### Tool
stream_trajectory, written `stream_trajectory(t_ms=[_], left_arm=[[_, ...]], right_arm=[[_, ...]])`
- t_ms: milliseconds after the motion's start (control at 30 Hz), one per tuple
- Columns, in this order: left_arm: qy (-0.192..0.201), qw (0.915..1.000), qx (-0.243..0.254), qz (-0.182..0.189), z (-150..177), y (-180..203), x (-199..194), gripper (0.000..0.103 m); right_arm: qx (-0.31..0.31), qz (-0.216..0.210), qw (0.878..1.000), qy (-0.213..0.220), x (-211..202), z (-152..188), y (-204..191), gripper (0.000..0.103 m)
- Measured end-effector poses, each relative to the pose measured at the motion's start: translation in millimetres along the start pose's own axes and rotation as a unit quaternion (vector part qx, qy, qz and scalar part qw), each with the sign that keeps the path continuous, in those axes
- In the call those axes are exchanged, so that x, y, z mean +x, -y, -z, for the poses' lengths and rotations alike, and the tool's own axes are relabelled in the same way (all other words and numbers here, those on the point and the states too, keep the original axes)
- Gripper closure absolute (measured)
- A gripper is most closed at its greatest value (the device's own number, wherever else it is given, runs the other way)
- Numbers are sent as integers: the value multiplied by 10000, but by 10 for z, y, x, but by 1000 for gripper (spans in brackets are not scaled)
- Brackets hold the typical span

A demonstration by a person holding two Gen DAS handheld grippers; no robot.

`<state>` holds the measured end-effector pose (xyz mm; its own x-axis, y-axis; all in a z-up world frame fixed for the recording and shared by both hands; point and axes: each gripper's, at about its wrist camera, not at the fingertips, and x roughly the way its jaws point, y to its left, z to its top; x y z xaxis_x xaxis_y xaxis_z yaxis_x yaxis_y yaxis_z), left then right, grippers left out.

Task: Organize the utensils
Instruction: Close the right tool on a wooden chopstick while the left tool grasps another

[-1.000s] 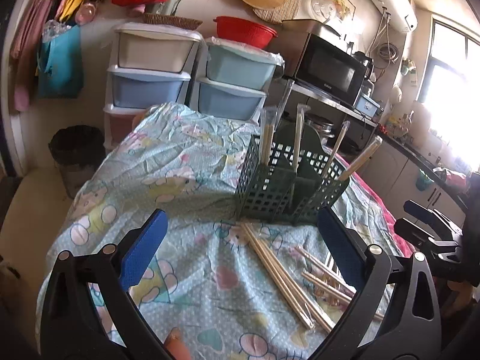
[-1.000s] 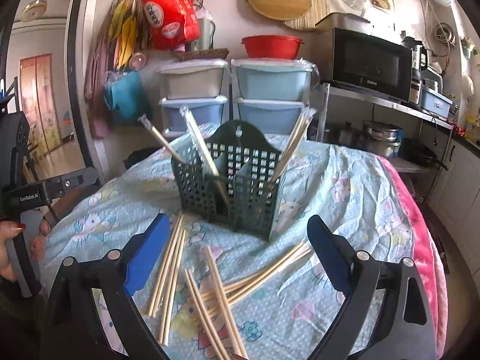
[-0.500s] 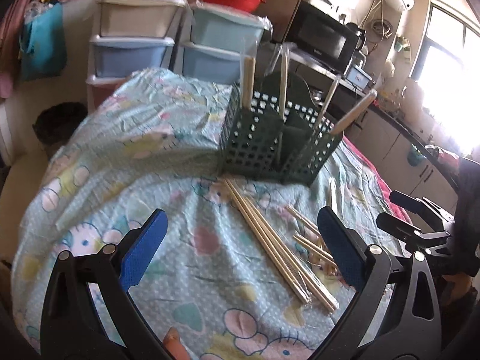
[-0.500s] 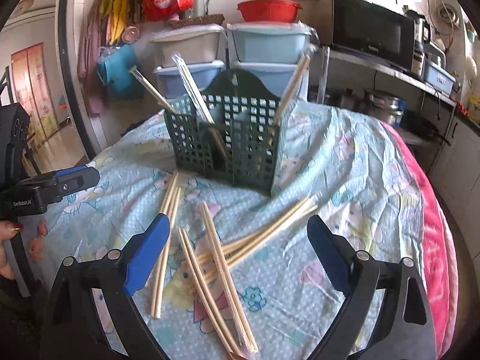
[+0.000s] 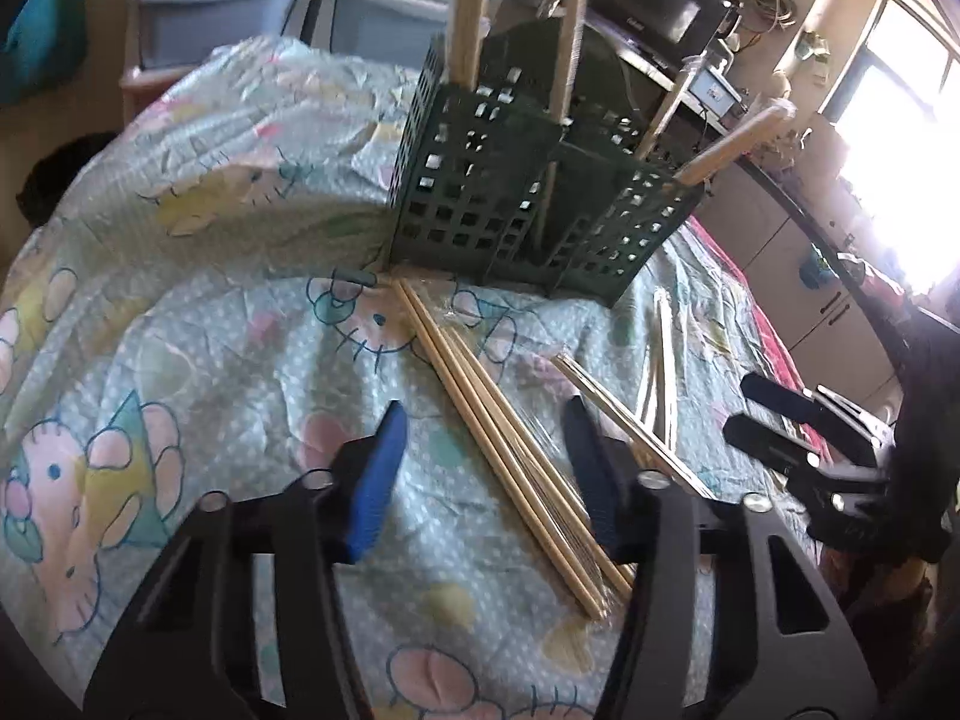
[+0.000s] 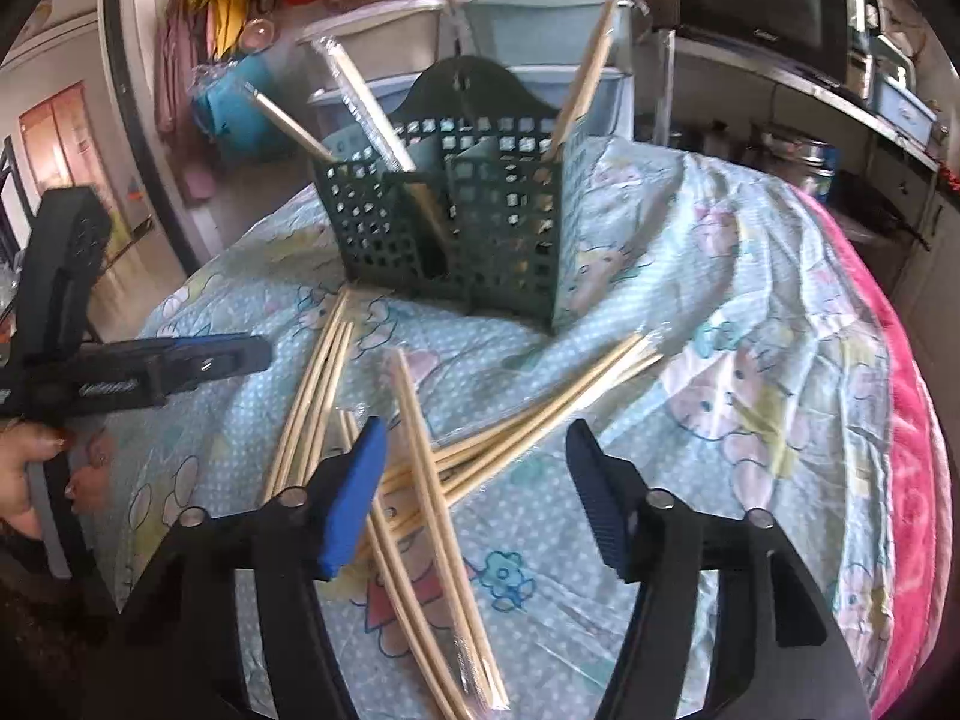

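A round surface (image 6: 750,312) covered with a pale blue cartoon-print cloth carries a dark green lattice utensil caddy (image 6: 456,228), which stands upright toward the far side of it. Several wrapped chopstick pairs lean out of its compartments, among them one tilted to the right corner (image 6: 585,69) and two slanting left.

More wrapped chopsticks lie loose on the cloth in front of the caddy. One bundle (image 5: 504,444) runs from the caddy's near left corner toward the near edge. A fanned heap (image 6: 528,420) lies nearer the middle, crossed by a pair (image 6: 438,516) that points at the near edge.

The left claw (image 5: 486,468) hangs low over the first bundle. Its jaws have just been closing and now stand about half open, one blue pad (image 5: 378,474) on each side of the sticks, with a clear gap to them; it grips nothing.

The right claw (image 6: 474,492) hovers over the crossed pair and the heap. Its jaws have likewise just been closing and stand about half open, the sticks between the pads but not pinched. A person's hand (image 6: 24,480) holds the left tool at the surface's left edge.
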<state>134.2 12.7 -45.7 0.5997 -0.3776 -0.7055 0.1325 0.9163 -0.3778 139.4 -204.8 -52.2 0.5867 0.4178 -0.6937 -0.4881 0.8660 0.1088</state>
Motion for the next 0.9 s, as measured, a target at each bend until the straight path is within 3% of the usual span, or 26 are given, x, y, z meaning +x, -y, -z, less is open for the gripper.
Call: stream_trajectory(t_ms=[100, 500, 667, 900], left_arm=[[-105, 9998, -173, 36, -94, -80, 102, 65], [-289, 9979, -570, -63, -390, -299, 420, 66], [-372, 9947, -936, 193, -489, -402, 542, 71], [-366, 9930, -1119, 134, -554, -472, 652, 80]], right_arm=[[-115, -122, 9998, -95, 74, -46, -66, 51], [-499, -363, 9977, -290, 302, -198, -238, 57], [-515, -510, 9963, -470, 449, -253, -245, 62], [-569, -686, 9924, -844, 685, -319, -283, 66]])
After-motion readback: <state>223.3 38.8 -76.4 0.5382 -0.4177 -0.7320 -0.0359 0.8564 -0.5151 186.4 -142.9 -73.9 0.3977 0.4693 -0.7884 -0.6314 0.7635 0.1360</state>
